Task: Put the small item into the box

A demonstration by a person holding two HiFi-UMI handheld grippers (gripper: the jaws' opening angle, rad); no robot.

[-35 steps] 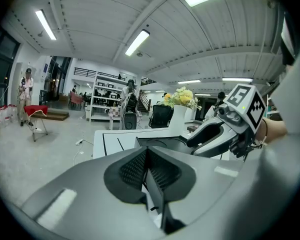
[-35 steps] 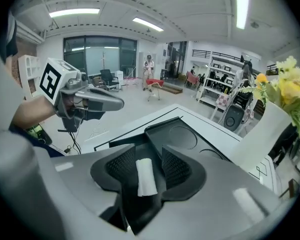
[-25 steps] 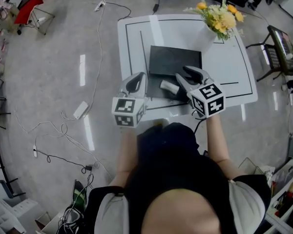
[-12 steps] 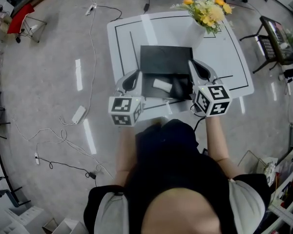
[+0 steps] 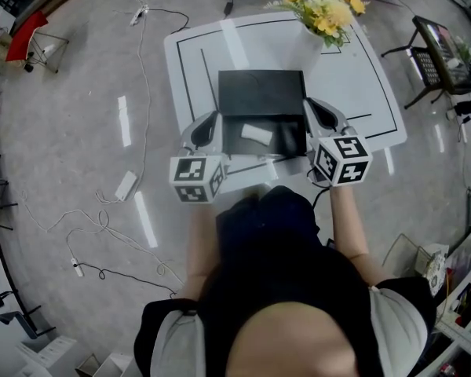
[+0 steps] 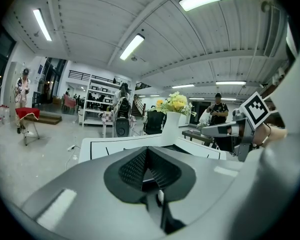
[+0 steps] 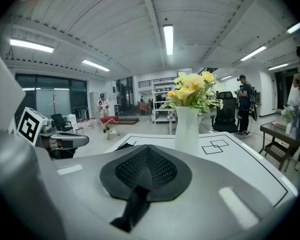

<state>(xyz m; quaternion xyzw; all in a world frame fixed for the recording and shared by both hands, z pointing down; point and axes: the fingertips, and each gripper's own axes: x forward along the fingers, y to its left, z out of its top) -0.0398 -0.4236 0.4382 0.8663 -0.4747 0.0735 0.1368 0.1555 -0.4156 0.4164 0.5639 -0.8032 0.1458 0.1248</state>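
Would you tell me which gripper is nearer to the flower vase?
Right. The right gripper is beside the box's right side, toward the vase; the left gripper is beside the box's left side.

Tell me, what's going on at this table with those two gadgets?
A person stands at a white table with a two-jaw gripper in each hand. A black box sits open in front of them, and the small white item lies inside it. The left gripper is by the box's left side and the right gripper by its right side. Both are shut with nothing in them. A vase of yellow flowers stands at the table's far edge.
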